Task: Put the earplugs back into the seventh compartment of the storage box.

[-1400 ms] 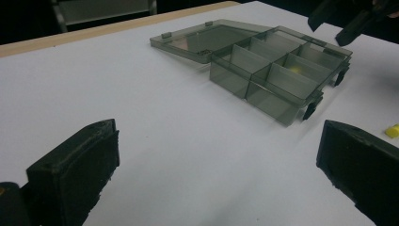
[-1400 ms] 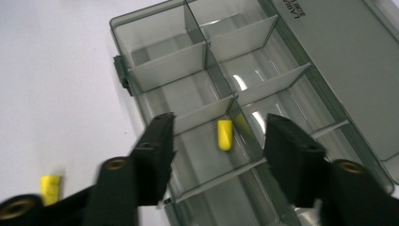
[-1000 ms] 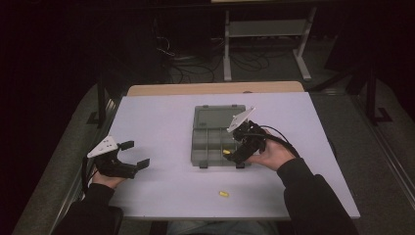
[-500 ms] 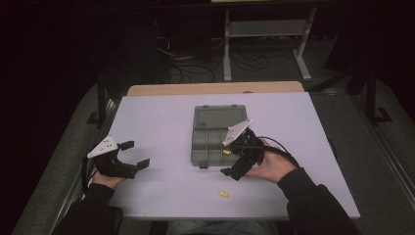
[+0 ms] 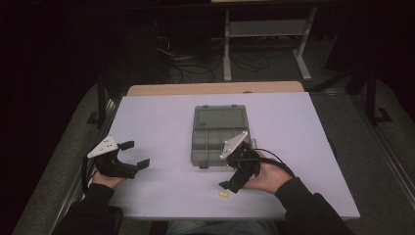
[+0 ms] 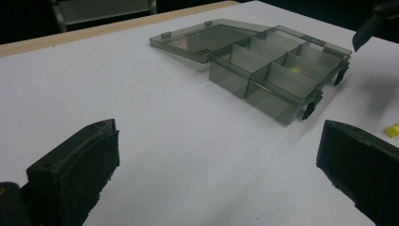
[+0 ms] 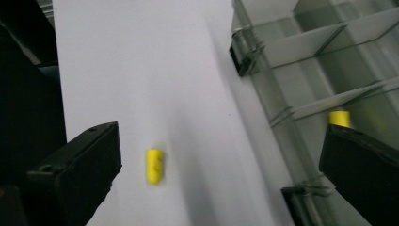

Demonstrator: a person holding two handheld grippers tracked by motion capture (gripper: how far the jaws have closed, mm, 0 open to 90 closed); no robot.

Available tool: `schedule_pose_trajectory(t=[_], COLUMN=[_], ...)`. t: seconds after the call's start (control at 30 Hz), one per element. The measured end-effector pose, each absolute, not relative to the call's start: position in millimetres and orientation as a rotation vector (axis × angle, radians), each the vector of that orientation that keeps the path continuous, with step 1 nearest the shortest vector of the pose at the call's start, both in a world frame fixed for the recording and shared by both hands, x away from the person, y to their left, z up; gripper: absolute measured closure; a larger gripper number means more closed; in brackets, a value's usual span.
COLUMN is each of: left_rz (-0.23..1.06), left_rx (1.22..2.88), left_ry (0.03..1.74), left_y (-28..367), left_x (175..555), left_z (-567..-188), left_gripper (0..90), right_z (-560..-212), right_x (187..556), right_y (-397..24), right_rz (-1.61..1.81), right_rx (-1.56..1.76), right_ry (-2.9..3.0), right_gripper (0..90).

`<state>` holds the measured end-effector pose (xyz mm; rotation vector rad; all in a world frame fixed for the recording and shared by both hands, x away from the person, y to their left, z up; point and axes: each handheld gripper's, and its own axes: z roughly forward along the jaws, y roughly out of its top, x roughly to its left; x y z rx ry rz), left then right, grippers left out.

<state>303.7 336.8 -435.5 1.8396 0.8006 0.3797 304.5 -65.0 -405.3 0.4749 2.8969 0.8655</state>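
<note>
We cannot make out much beyond the table (image 5: 161, 117): the room behind it is dark, and the legs of a stand and some cables on the floor are only faintly visible. In the right gripper view one yellow piece (image 7: 339, 118) in the grey compartment box (image 5: 211, 144) is half cut off by the jaw in front of it, and the picture is blurred. That piece lies in a compartment at the box's near right end; the other compartments look bare as far as we can see, and the lid (image 5: 219, 118) lies flat open on the far side. A second yellow piece (image 5: 223, 194) lies loose on the table near the front edge, between the spread jaws of our right gripper (image 5: 230, 186), which hovers just above it, grasping nothing. Our left gripper (image 5: 136, 155) rests well apart at the left edge, jaws wide and bare.
</note>
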Motion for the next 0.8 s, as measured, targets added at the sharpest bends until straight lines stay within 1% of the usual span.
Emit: schedule_pose_trajectory(t=[0.33,0.47,0.57,0.63,0.8], left_rz=[0.378,0.378,0.377,0.377,0.377], left_rx=[1.839,1.839,1.839,1.839,1.838], left_ry=[0.797,0.797,0.796,0.796,0.797], left_y=[337,337,337,337,336], left_x=[304,304,304,304,303], left_z=[-435,-435,-436,-435,-435], left_gripper=[0.0,0.0,0.0,0.0,0.0], right_z=[-427,-433,-435,-436,-439], right_x=[296,293,290,289,287], right_y=[-60,-58,-58,-57,-57], right_rz=[0.815,0.8,0.801,0.788,0.773], right_rx=[0.452,0.421,0.389,0.385,0.369], right_ry=[2.954,2.976,2.984,2.991,3.012], right_gripper=[0.4,5.2,12.3,14.5,28.2])
